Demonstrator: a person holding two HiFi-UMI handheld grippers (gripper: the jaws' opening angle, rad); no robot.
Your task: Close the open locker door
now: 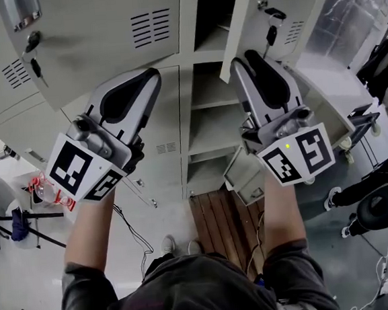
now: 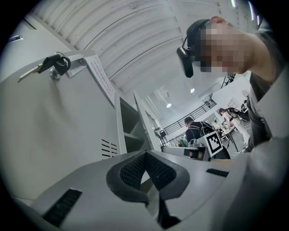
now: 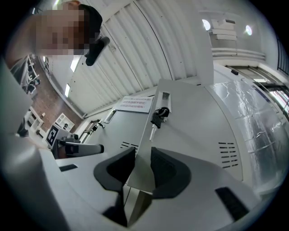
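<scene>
Locker door hangs open, upper right of head view: stiff, light sheet metal, we judge free-swinging. Right tongs clamp its free edge, centre of right gripper view, under key. Left tongs closed, empty.

No lettering can be read here.
A paper notice with printed lines, stuck just left of the edge of the open locker door, is too small to make out; the cube markers show only black-and-white patterns.
</scene>
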